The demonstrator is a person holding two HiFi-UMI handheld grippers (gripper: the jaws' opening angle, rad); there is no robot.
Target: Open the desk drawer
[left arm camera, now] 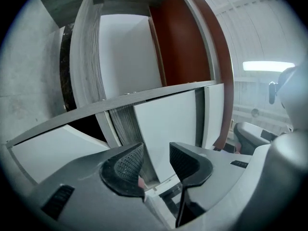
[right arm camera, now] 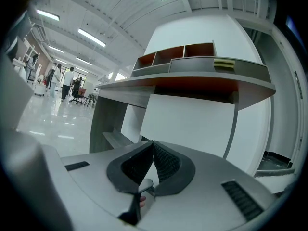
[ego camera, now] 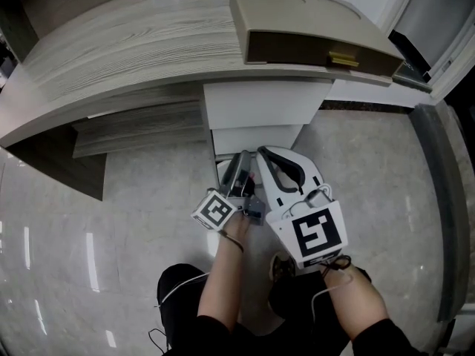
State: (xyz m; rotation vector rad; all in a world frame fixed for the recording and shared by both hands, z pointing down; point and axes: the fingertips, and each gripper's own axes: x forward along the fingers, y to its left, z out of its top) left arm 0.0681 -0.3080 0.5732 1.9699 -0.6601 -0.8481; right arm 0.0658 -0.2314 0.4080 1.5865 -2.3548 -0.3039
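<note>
The wood-grain desk point(ego camera: 126, 43) stands ahead, with a white drawer unit point(ego camera: 263, 104) under its right part. Both grippers hang low in front of that unit, side by side. My left gripper point(ego camera: 240, 156) is rolled on its side, and its jaws point(left arm camera: 156, 150) stand open with nothing pressed between the pads; a white panel point(left arm camera: 168, 124) and a grey wood-grain edge point(left arm camera: 122, 121) lie just beyond them. My right gripper point(ego camera: 262, 153) points almost level at the white front point(right arm camera: 192, 124), and its jaws point(right arm camera: 153, 146) are shut on nothing.
A beige box point(ego camera: 297, 21) with a brass-handled drawer point(ego camera: 344, 59) sits on the desk top, seen also in the right gripper view point(right arm camera: 224, 63). A low shelf point(ego camera: 141, 128) lies under the desk at left. Glossy floor point(ego camera: 89, 221) spreads around. Distant people point(right arm camera: 62, 81) stand far off.
</note>
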